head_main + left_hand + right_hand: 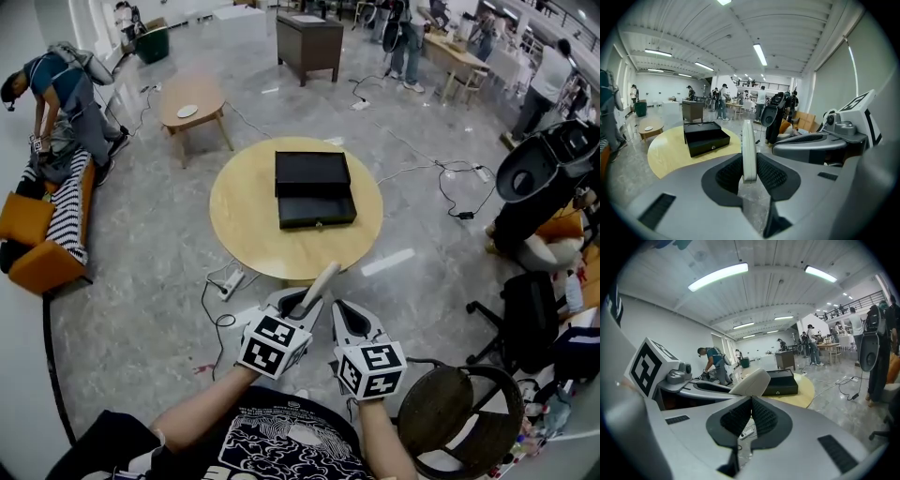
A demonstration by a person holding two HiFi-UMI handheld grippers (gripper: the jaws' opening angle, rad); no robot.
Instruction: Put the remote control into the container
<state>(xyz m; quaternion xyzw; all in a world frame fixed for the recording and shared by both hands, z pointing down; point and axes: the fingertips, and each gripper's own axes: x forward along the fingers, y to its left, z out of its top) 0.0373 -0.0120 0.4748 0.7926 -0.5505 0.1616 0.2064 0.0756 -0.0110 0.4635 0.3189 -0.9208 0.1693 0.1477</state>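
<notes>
Table (244, 220) — round, wooden — grey floor (141, 291)

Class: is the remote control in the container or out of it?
Out. The left claw grips the remote control, well apart from the black container on the round table.

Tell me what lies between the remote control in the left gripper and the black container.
Nothing stands there: the head view shows only bare wood of the round table between the remote control and the container. The left gripper view agrees.
</notes>
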